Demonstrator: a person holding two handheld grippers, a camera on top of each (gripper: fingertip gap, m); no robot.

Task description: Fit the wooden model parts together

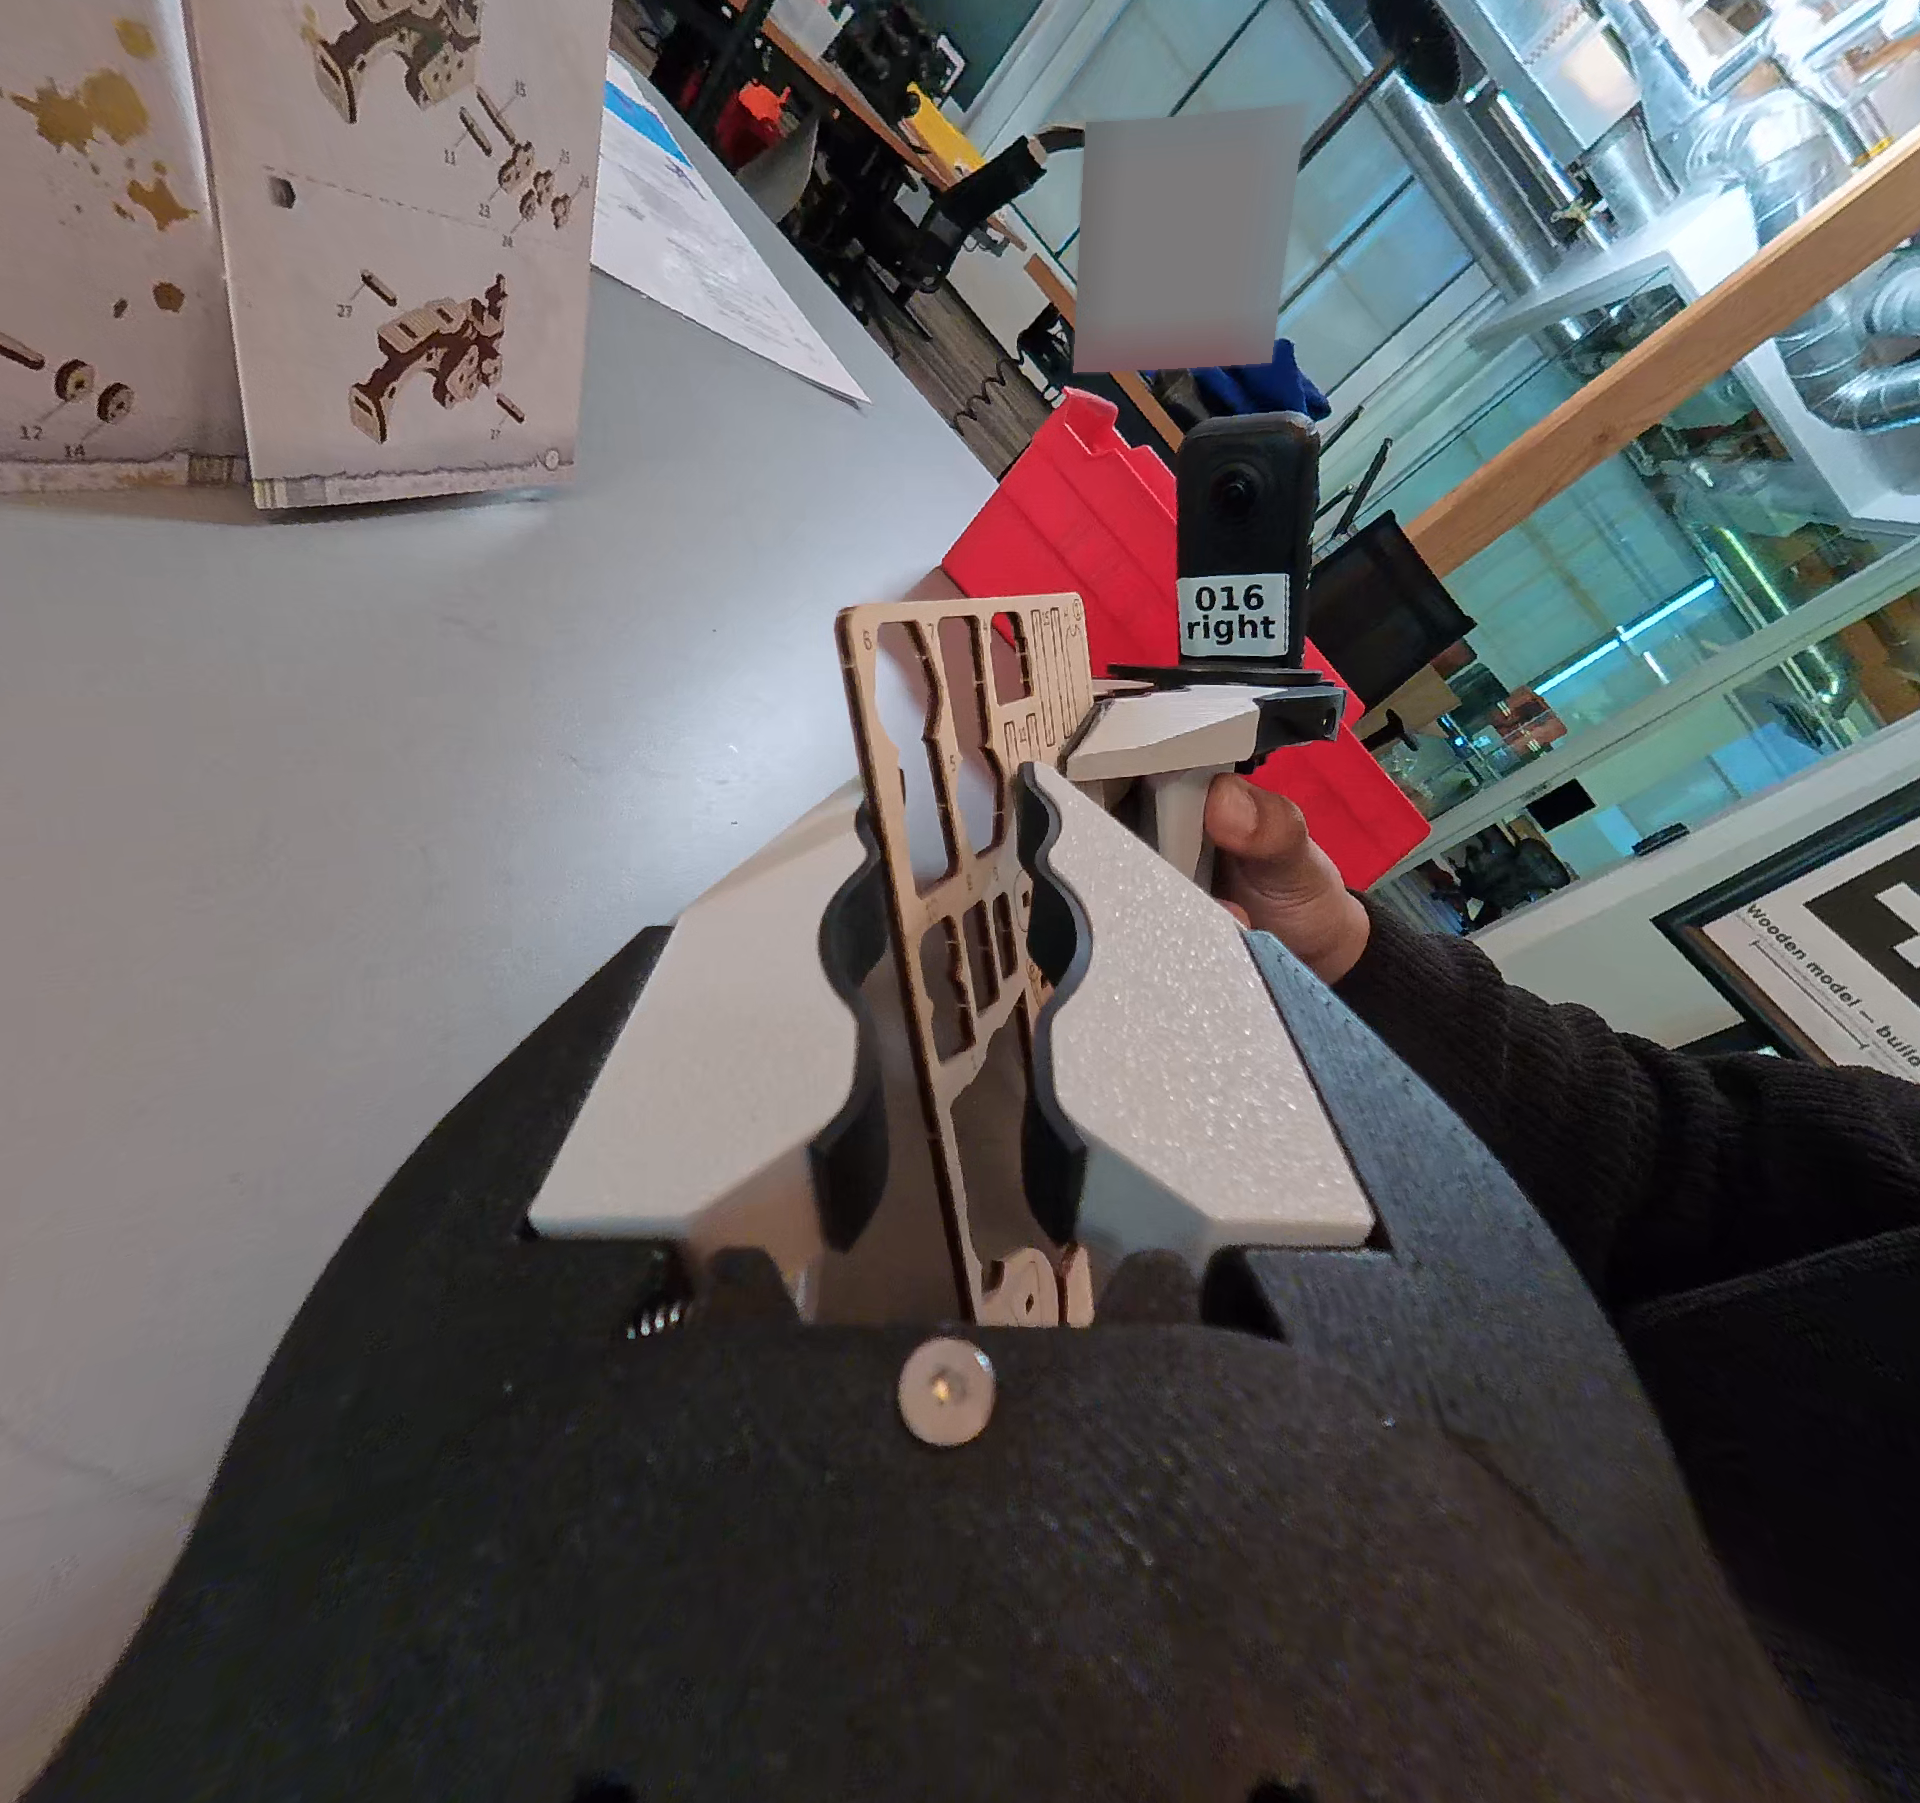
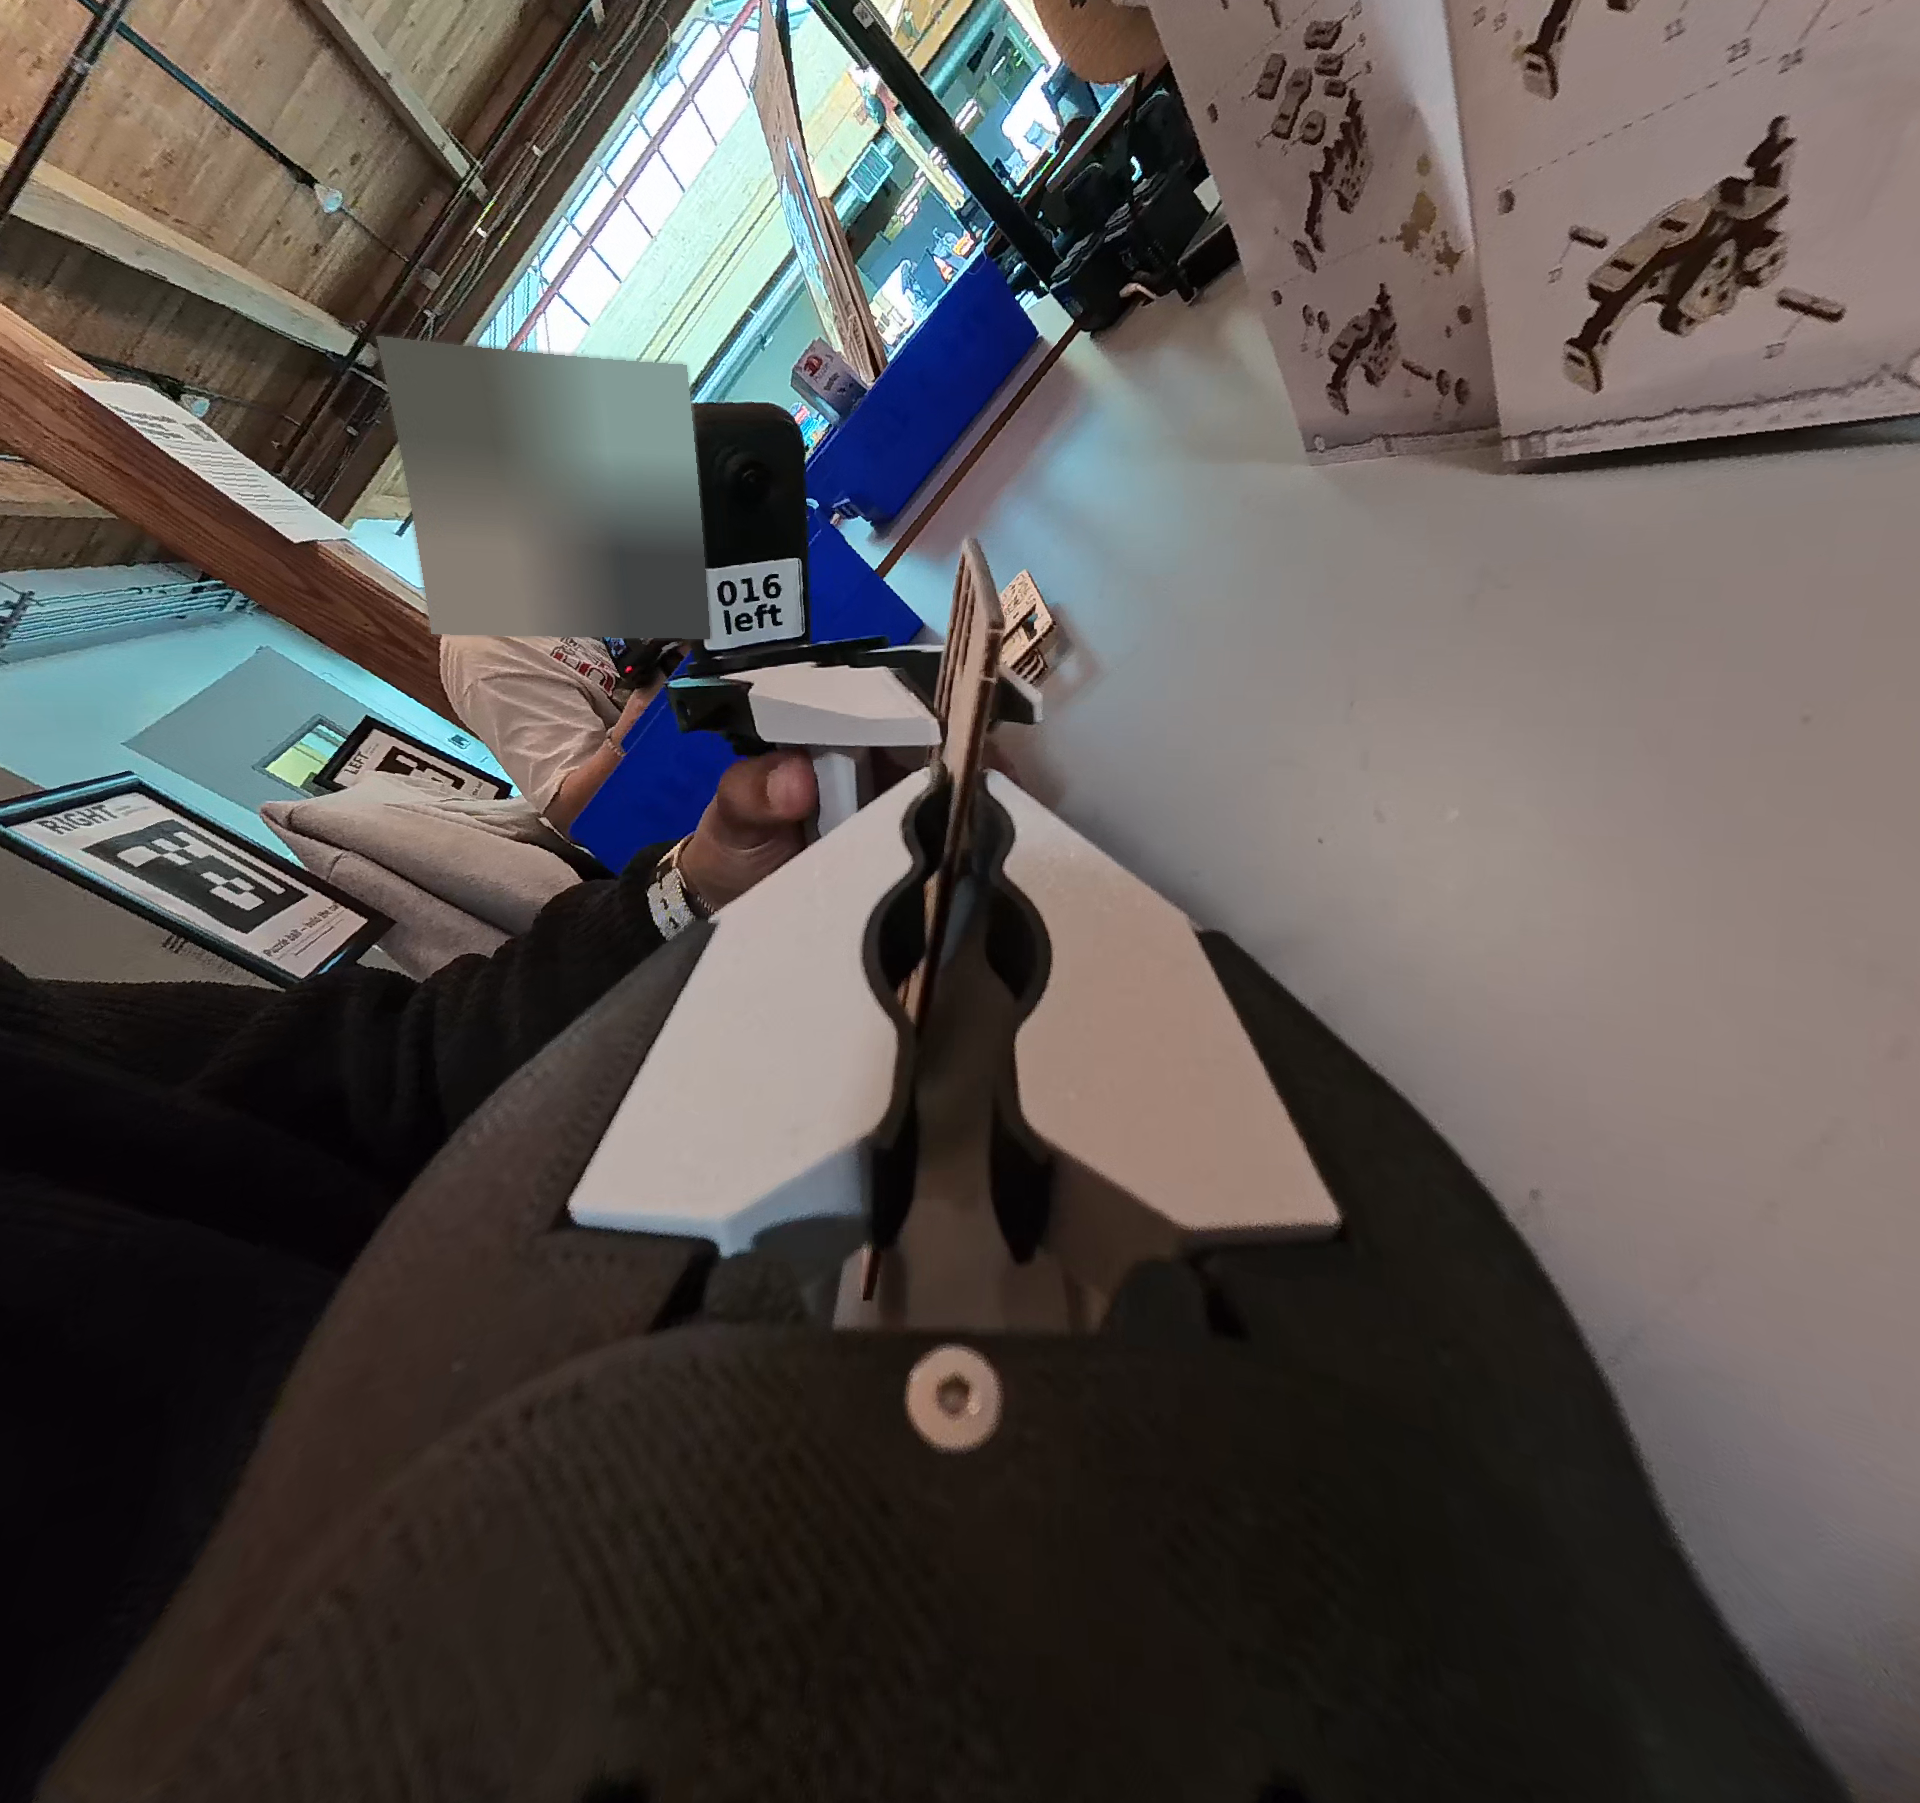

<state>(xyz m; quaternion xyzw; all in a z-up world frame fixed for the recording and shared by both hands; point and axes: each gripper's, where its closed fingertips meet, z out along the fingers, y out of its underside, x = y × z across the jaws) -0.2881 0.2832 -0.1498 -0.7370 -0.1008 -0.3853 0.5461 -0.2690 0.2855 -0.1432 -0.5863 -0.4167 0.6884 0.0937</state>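
Note:
A thin laser-cut wooden sheet (image 1: 1039, 673) with several cut-out openings is held upright above the grey table (image 1: 312, 818). My left gripper (image 1: 945, 808) is shut on its near end. My right gripper (image 1: 1081, 751) comes in from the right and grips the sheet's far edge. In the right wrist view the sheet (image 2: 971, 631) is seen edge-on between the pads of my right gripper (image 2: 956, 797), which is shut on it. My left gripper (image 2: 956, 714) holds it from the left. A small pale wooden piece (image 2: 1029, 621) shows just beyond the sheet.
Printed assembly instruction sheets (image 1: 405, 195) stand at the back of the table, and also show in the right wrist view (image 2: 1662, 143). A red bin (image 1: 1091, 548) and a blue bin (image 2: 914, 403) sit at the table's edges. Framed marker cards (image 2: 187, 870) lie nearby. Less than 4 cm separates the two grippers' tips.

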